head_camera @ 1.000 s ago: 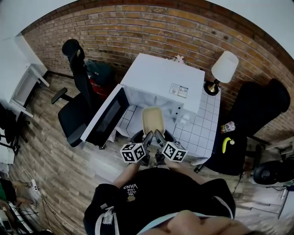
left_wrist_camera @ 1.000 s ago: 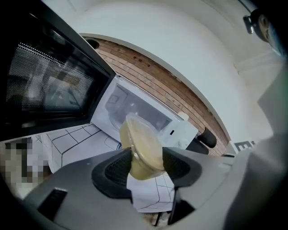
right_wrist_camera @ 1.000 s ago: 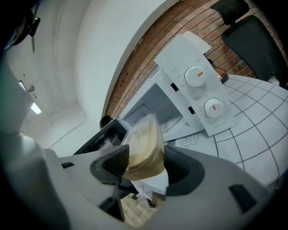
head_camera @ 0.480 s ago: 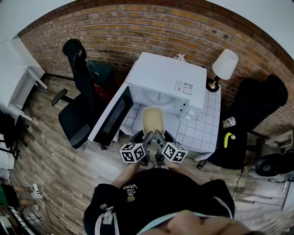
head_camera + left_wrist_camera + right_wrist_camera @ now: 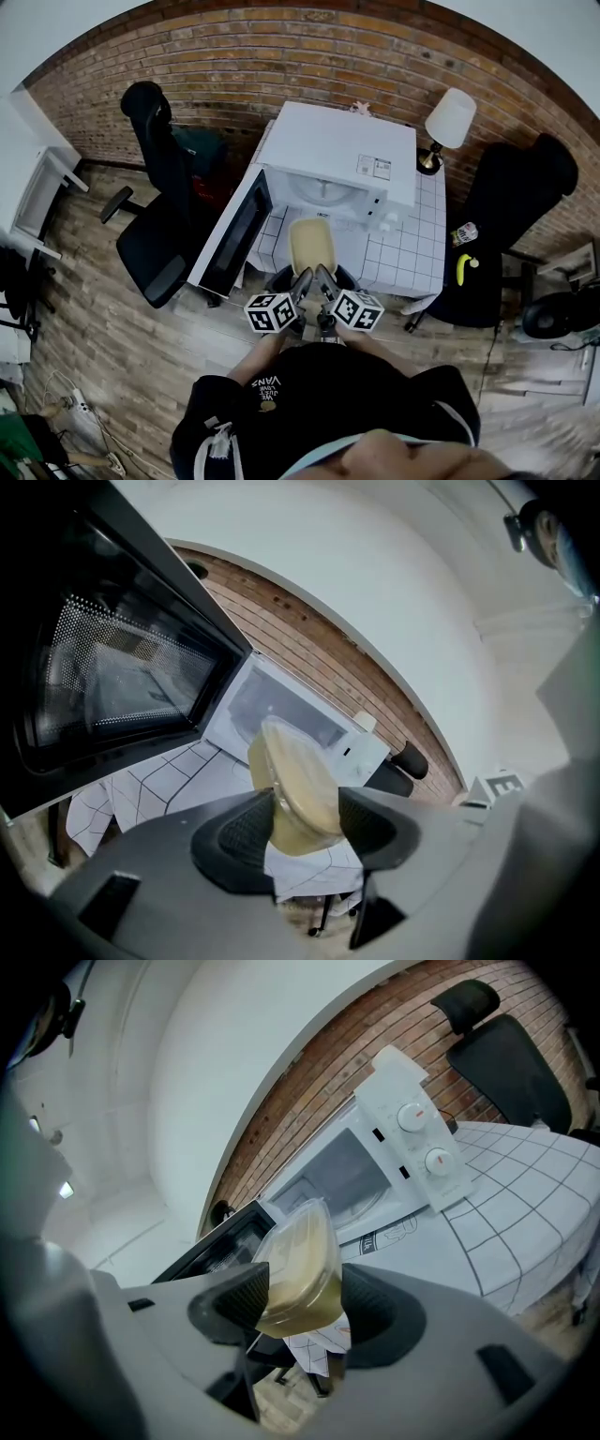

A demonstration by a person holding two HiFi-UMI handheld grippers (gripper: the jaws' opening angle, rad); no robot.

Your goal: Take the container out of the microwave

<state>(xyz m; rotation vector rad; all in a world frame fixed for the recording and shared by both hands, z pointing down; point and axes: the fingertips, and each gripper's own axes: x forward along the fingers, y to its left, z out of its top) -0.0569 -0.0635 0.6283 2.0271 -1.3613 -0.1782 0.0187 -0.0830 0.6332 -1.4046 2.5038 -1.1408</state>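
Brick wall (image 5: pixel 281 56) at rear. White microwave (image 5: pixel 342 155) on tiled counter (image 5: pixel 412 253), door (image 5: pixel 230 234) swung open to left. My left tool (image 5: pixel 302 819) & right tool (image 5: pixel 302 1304) both clamped on container (image 5: pixel 311 246), one per side. Container outside cavity, held in air above counter front edge, yellowish contents.

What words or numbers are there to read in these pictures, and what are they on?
"VANS", it seems, upside down on the person's black top; the smaller words beside it are too small.
Sticker on the microwave's top: too small to read.
Print on the checked tablecloth: blurred, unreadable.
The container shows no print.
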